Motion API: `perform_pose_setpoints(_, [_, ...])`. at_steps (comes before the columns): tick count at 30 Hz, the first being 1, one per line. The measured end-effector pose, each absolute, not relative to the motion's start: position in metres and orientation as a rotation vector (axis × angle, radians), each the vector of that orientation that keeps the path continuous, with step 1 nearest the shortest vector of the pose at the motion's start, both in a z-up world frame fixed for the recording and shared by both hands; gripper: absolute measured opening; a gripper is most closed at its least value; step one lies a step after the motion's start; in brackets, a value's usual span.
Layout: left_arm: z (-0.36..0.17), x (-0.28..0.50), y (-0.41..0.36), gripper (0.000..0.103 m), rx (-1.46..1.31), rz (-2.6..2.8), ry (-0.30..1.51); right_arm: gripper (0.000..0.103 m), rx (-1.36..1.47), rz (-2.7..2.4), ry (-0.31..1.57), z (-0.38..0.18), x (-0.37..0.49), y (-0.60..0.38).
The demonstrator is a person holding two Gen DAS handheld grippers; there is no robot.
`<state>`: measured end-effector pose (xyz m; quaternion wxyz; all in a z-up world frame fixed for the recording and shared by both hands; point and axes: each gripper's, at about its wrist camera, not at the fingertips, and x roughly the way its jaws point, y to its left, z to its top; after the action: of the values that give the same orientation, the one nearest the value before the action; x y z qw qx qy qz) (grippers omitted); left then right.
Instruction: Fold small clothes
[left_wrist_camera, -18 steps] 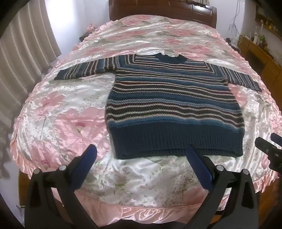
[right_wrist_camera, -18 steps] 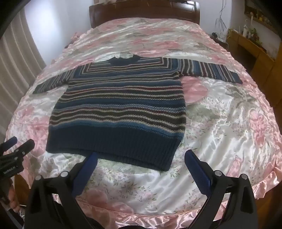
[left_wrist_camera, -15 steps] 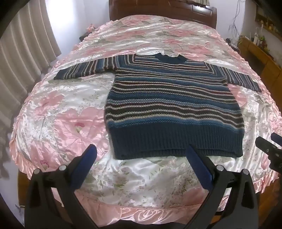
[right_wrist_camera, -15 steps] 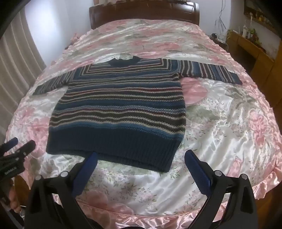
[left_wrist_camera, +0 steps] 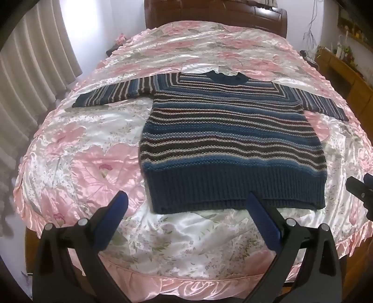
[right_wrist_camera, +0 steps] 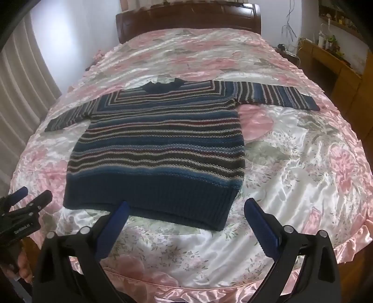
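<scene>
Sweater (left_wrist_camera: 230, 144), one: knitted, striped in navy, blue, cream and dark red, with a plain navy ribbed hem. You have it lying flat on the bedspread (left_wrist_camera: 77, 151), front up, collar toward the headboard (left_wrist_camera: 214, 11), both sleeves stretched out sideways, unfolded.

Bedspread, one: glossy satin, pink and white floral, ruffled pink edge along the near side, covering the whole bed.

Left gripper (left_wrist_camera: 186, 205), yours: black frame, blue pads, jaws spread wide and holding nothing. It hangs over the near edge of the bed, just short of the hem; in the left wrist view its right finger tip overlaps the hem's lower edge, though you cannot tell whether it touches. In the right wrist view the same gripper (right_wrist_camera: 29, 194) shows at the far left, with fingers of your hand (right_wrist_camera: 22, 268) below it.

Right gripper (right_wrist_camera: 186, 206), yours: same build, jaws equally wide apart, empty. It sits near the sweater's right hem corner, with its left finger tip over the hem edge in the right wrist view.

Curtain (left_wrist_camera: 28, 77), pleated, left of the bed. Wooden cabinet (right_wrist_camera: 333, 70), right of the bed, small items on top too blurred to identify.
</scene>
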<state>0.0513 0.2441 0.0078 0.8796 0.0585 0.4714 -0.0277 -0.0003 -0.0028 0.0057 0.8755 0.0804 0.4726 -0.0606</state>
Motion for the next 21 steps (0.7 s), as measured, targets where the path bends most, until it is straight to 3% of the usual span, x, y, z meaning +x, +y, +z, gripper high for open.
perform_pose_setpoints(21, [0.0053, 0.0519, 0.2511, 0.1, 0.138, -0.031, 0.986, 0.099, 0.157, -0.149, 0.993, -0.0004, -0.0021, -0.0068])
